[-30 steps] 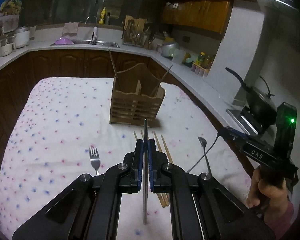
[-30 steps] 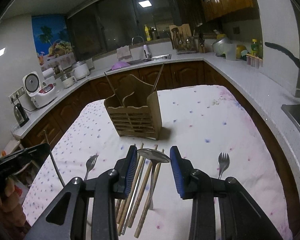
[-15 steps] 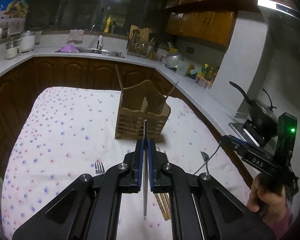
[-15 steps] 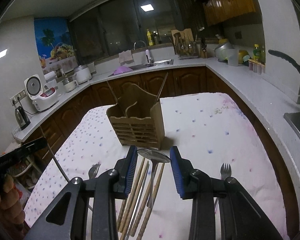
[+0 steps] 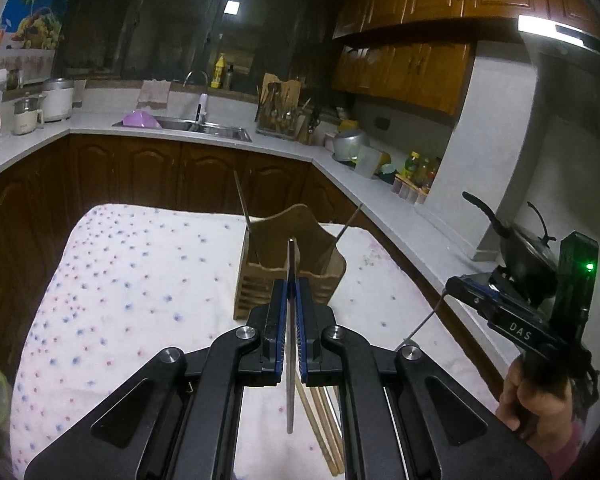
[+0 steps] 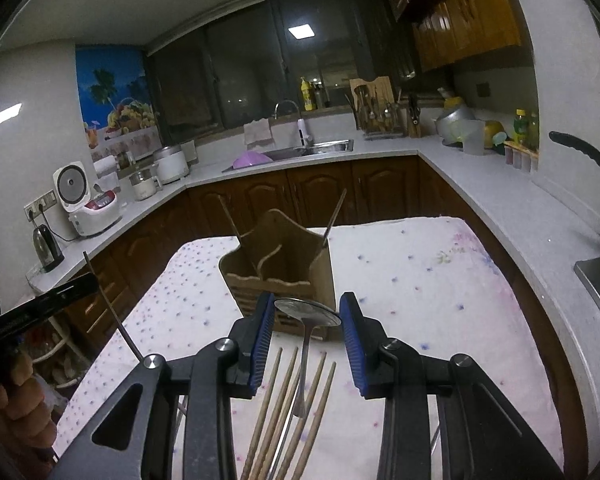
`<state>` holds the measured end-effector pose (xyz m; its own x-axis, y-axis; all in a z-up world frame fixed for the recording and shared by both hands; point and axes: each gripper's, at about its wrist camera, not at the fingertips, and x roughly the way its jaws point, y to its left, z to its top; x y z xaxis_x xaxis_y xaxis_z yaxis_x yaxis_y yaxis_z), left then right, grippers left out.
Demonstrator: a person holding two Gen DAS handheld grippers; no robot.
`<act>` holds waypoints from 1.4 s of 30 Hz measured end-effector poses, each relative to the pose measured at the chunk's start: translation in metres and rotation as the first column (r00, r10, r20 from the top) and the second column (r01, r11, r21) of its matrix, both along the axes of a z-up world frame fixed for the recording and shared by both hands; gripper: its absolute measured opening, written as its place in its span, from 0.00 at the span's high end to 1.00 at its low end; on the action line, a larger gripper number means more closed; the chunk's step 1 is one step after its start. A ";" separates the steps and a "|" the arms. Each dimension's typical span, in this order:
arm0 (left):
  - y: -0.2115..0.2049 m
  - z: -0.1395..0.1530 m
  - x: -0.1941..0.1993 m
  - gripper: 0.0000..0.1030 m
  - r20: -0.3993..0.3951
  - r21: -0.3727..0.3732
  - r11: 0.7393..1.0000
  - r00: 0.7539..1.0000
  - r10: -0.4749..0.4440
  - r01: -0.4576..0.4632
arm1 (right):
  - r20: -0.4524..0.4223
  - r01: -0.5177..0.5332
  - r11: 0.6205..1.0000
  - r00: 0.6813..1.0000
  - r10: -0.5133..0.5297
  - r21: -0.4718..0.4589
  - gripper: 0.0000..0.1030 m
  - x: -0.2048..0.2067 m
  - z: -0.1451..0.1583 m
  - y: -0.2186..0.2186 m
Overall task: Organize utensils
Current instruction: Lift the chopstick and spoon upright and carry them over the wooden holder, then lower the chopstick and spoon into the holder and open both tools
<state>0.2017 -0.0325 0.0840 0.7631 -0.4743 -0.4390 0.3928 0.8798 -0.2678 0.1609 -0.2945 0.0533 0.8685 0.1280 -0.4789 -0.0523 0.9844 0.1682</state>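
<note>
the table (image 5: pixel 112 264) wears a white cloth with small dots, and its left and far parts lie bare, wide room on every side of the wooden utensil holder (image 5: pixel 290 276) that stands mid-table toward the far end. dark cabinets and a pale kitchen worktop (image 6: pixel 496 196) wrap round the table's far and right edges, with a narrow gap between. on the near part of the cloth a loose bundle of wooden chopsticks (image 6: pixel 288 412) lies with its long axis running near to far.

both hands are lifted above the cloth, each tool tilted somewhat downward toward the holder. the left hand-held gripper (image 5: pixel 291 300) is clamped tight on a thin flat metal utensil (image 5: pixel 290 360), seen edge-on; which kind it is cannot be told. its long axis runs along the gripper's line, one end poking out far toward the holder, the other trailing back near.

the right hand-held gripper (image 6: pixel 306 312) has its blue pads pressed on the two sides of a metal spoon (image 6: pixel 308 316) bowl, jaws part-way apart. the bowl sits at the far end between the pads; the handle hangs down and back toward the near side, above the chopsticks. two thin sticks lean out of the holder's left and right compartments.
</note>
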 end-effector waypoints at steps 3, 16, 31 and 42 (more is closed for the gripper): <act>0.002 0.006 0.006 0.96 0.012 -0.011 1.000 1.000 0.008 -0.008 | 0.008 -0.004 1.000 1.000 0.004 0.003 0.67 0.007 0.004 0.000; 0.011 0.041 0.056 0.96 0.098 -0.069 0.996 0.993 0.071 -0.065 | 0.090 -0.016 1.000 0.996 0.014 0.020 0.67 0.052 0.037 0.002; -0.002 0.076 0.123 0.96 0.211 -0.103 0.987 0.967 0.144 -0.124 | 0.132 0.004 1.000 0.991 -0.006 0.015 0.67 0.119 0.054 -0.001; -0.022 0.015 0.168 0.96 0.172 -0.117 0.974 0.962 0.212 -0.194 | 0.073 0.038 0.999 0.997 -0.040 0.036 0.67 0.150 0.009 -0.009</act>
